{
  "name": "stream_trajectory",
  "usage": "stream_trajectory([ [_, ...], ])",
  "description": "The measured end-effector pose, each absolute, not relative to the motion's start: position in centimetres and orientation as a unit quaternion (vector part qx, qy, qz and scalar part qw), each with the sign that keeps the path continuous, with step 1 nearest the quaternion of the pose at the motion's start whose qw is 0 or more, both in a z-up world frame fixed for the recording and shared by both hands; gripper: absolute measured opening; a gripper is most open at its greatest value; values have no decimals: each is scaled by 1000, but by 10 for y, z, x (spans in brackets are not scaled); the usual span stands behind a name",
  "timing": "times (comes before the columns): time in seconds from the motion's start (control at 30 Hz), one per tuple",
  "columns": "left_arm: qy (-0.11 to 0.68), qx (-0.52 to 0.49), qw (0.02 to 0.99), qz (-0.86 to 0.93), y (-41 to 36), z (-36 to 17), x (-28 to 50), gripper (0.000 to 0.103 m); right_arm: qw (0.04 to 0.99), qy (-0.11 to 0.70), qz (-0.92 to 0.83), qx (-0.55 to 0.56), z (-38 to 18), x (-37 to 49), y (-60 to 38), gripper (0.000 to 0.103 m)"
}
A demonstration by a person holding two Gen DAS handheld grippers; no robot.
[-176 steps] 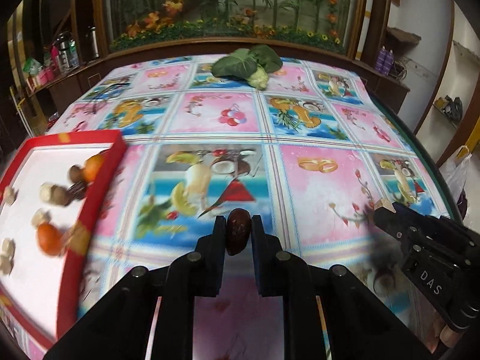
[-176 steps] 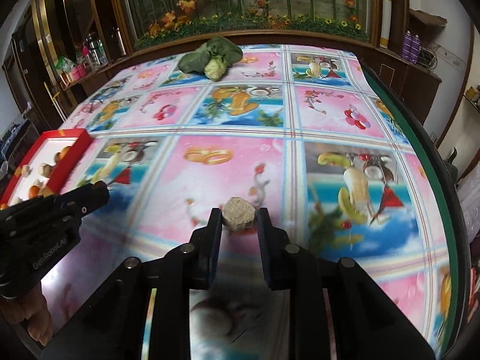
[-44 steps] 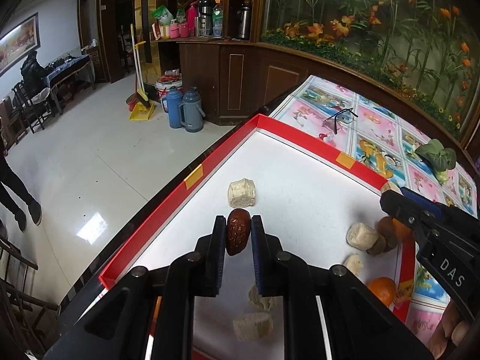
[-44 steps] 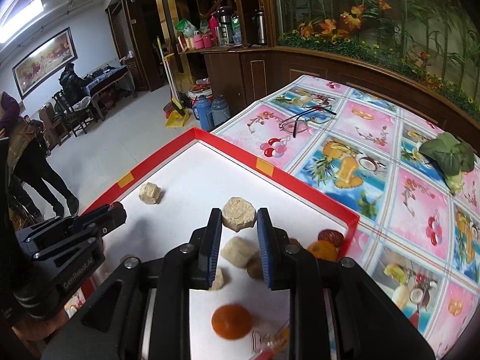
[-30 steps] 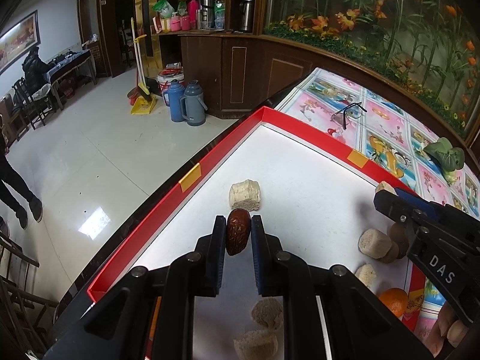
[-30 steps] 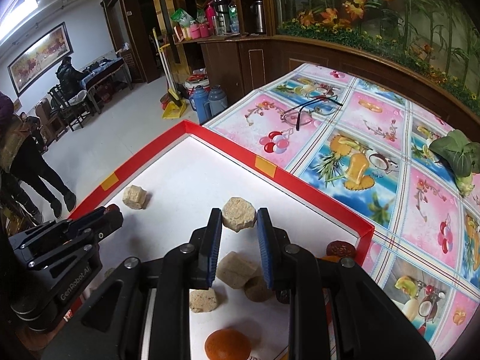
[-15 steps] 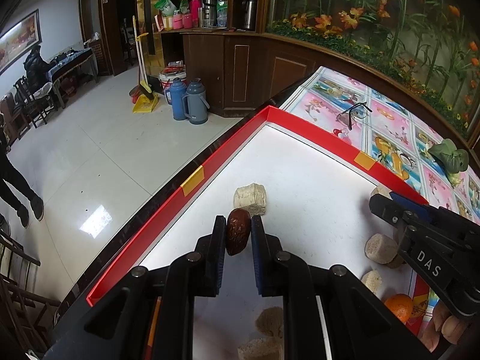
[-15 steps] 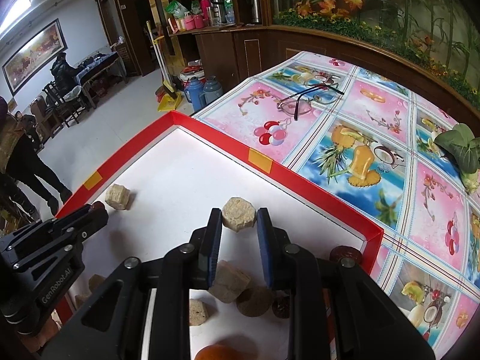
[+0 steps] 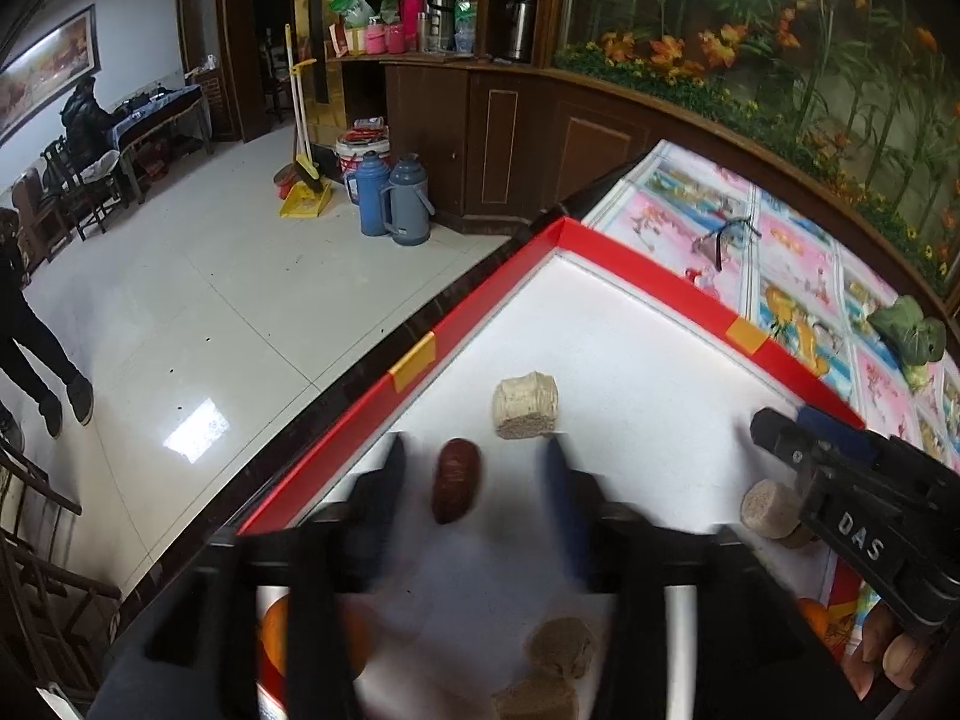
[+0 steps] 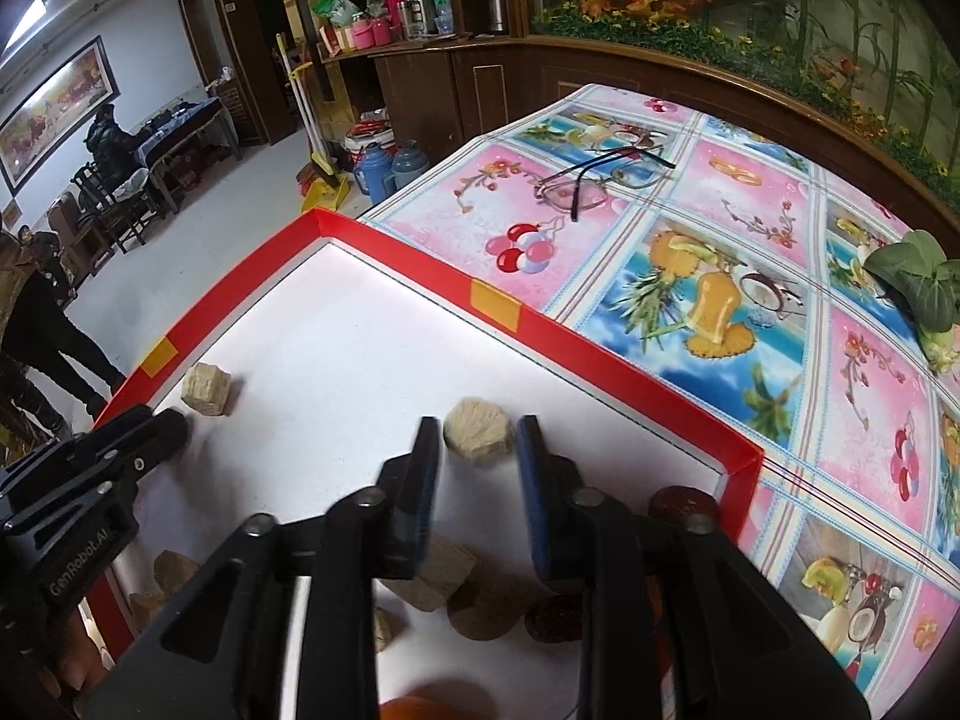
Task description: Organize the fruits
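Note:
My left gripper (image 9: 474, 474) is open, its fingers blurred and spread wide over the white floor of the red-rimmed tray (image 9: 414, 354). A dark red date (image 9: 456, 480) lies free between the fingers. A beige chunk (image 9: 525, 405) sits just beyond it. My right gripper (image 10: 477, 450) has its jaws slightly parted around a pale beige chunk (image 10: 478, 439), which rests on the tray floor (image 10: 336, 324). The left gripper shows at the left of the right wrist view (image 10: 90, 468), the right gripper at the right of the left wrist view (image 9: 852, 498).
Several beige chunks (image 10: 432, 576), dark dates (image 10: 681, 501) and oranges (image 9: 810, 615) lie in the tray's near part. Glasses (image 10: 594, 180) and a leafy vegetable (image 10: 918, 282) lie on the patterned tablecloth. The table edge and floor drop off beyond the tray's left rim.
My left gripper has opened and released the date onto the tray floor. My right gripper has lowered over the tray and its jaws have parted slightly around the beige chunk.

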State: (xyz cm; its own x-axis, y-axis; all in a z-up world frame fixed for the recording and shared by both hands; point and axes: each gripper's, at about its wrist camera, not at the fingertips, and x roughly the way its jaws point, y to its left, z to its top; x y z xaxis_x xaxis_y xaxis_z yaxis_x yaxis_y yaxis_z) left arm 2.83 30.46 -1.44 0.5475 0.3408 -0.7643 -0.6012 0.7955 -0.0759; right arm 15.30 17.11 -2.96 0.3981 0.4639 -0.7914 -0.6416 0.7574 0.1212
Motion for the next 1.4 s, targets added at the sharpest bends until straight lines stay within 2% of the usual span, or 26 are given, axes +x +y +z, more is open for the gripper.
stream_trajectory([
  [0.1, 378, -171, 867, 274, 301, -8, 23, 75, 837, 427, 331, -86, -21, 151, 163, 70],
  [0.23, 378, -154, 874, 264, 289, -1, 15, 76, 848, 410, 328, -72, -5, 143, 149, 81],
  [0.3, 374, -143, 877, 264, 281, 3, 7, 81, 855, 395, 329, -70, 4, 134, 137, 94],
  [0.37, 371, -131, 880, 264, 272, 6, -3, 83, 861, 380, 330, -65, 13, 125, 123, 103],
  [0.53, 358, -121, 886, 269, 251, 13, -29, 90, 864, 353, 351, -70, 27, 93, 84, 103],
  [0.63, 351, -121, 888, 271, 243, 14, -40, 103, 859, 347, 367, -86, 27, 72, 65, 103],
  [0.97, 352, -107, 891, 266, 220, 19, -55, 102, 843, 309, 423, -126, 32, 8, 32, 103],
  [1.4, 356, -103, 891, 261, 211, 19, -60, 102, 833, 306, 434, -154, 28, -11, 20, 103],
])
